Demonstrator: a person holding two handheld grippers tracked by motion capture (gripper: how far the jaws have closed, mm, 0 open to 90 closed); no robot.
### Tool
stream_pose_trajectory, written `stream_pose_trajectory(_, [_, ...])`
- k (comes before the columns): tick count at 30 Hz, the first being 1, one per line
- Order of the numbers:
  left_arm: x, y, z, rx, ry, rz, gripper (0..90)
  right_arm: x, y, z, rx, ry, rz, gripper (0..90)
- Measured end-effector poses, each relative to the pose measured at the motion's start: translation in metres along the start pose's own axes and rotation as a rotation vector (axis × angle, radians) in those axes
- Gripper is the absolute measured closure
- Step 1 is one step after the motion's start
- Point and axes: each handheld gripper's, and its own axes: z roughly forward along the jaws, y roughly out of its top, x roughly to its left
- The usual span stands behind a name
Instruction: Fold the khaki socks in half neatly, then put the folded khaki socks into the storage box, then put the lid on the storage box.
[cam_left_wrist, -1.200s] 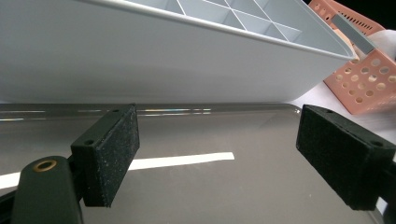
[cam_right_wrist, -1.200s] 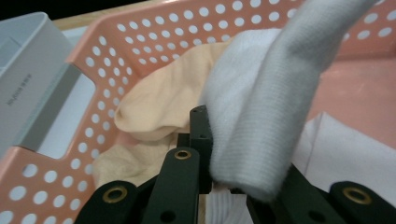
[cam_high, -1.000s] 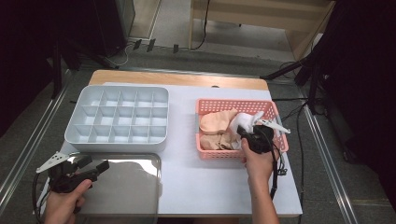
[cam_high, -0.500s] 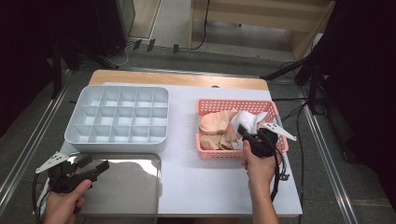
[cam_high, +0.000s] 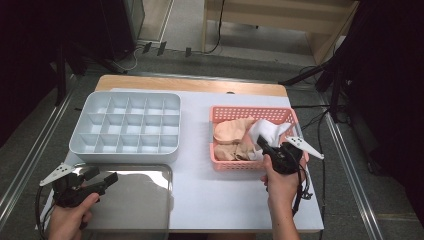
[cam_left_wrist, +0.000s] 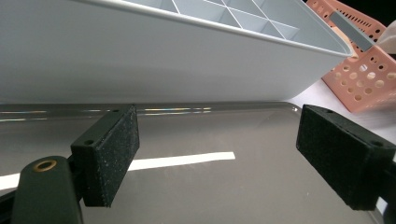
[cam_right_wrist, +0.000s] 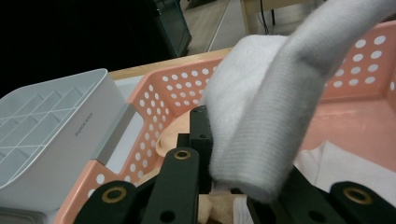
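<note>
**White sock clamped and lifted over the pink basket**

Since a second ago, your right hand has drawn back a little toward the near rim of the pink basket (cam_high: 227, 111), and the white sock (cam_high: 265, 131) has come up with it; your left hand has stayed where it was.

Your right gripper (cam_high: 263, 145) has its jaws closed on the white sock. In the right gripper view the sock (cam_right_wrist: 261, 112) drapes up and over the jaws as a thick folded band, pinched at its lower end between the two black jaws of the gripper (cam_right_wrist: 229, 179). The sock hangs above the inside of the basket (cam_right_wrist: 154, 98), at the basket's near right part, and is raised clear of the beige socks (cam_high: 231, 134) that lie in the basket's left half. More white fabric lies on the basket floor below the gripper.

Your left gripper (cam_high: 100, 176) holds nothing and its jaws stand wide apart. It hovers low over the steel tray (cam_high: 145, 210), which lies just left of the basket's near corner. In the left gripper view the gripper (cam_left_wrist: 217, 158) faces the near wall of the grey divided organizer (cam_left_wrist: 154, 60), with the basket's corner (cam_left_wrist: 369, 74) beyond it. The organizer (cam_high: 125, 125) sits just left of the basket, apart from it.
</note>
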Motion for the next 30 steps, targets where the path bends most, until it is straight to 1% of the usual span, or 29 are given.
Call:
stream_pose_trajectory(4, [0.000, -0.001, 0.000, 0.000, 0.003, 0.004, 14.2, -0.001, 0.001, -0.004, -0.022, 0.010, 0.009, 85.7])
stream_pose_trajectory(6, [0.000, -0.001, 0.001, -0.001, 0.004, -0.002, 14.2, -0.001, 0.001, -0.007, -0.032, 0.014, 0.009, 85.7])
stream_pose_trajectory(10, [0.000, -0.001, 0.000, -0.002, 0.002, 0.001, 14.2, 0.000, 0.000, -0.011, -0.042, 0.024, 0.013, 85.6])
stream_pose_trajectory(12, [-0.001, -0.001, 0.001, 0.001, 0.004, 0.002, 14.2, 0.001, 0.000, -0.014, -0.049, 0.031, 0.024, 85.7])
stream_pose_trajectory(15, [-0.001, -0.001, 0.001, 0.001, 0.002, 0.003, 14.2, 0.003, 0.000, -0.020, -0.056, 0.039, 0.022, 85.7])
stream_pose_trajectory(17, [-0.001, -0.001, 0.001, -0.001, 0.003, 0.004, 14.2, 0.006, 0.000, -0.024, -0.064, 0.034, -0.003, 85.6])
stream_pose_trajectory(19, [-0.001, -0.001, 0.000, 0.000, 0.003, 0.004, 14.3, 0.008, 0.000, -0.028, -0.077, 0.038, -0.015, 85.6])
stream_pose_trajectory(22, [-0.001, -0.001, 0.001, 0.001, 0.004, 0.004, 14.2, 0.008, -0.001, -0.034, -0.082, 0.043, -0.005, 85.6])
stream_pose_trajectory(26, [-0.002, -0.002, 0.001, 0.004, 0.002, 0.011, 14.2, 0.008, -0.003, -0.042, -0.103, 0.052, 0.013, 85.6])
stream_pose_trajectory(30, [-0.002, -0.001, 0.001, 0.000, 0.002, 0.008, 14.2, 0.010, -0.003, -0.053, -0.118, 0.068, 0.015, 85.6])
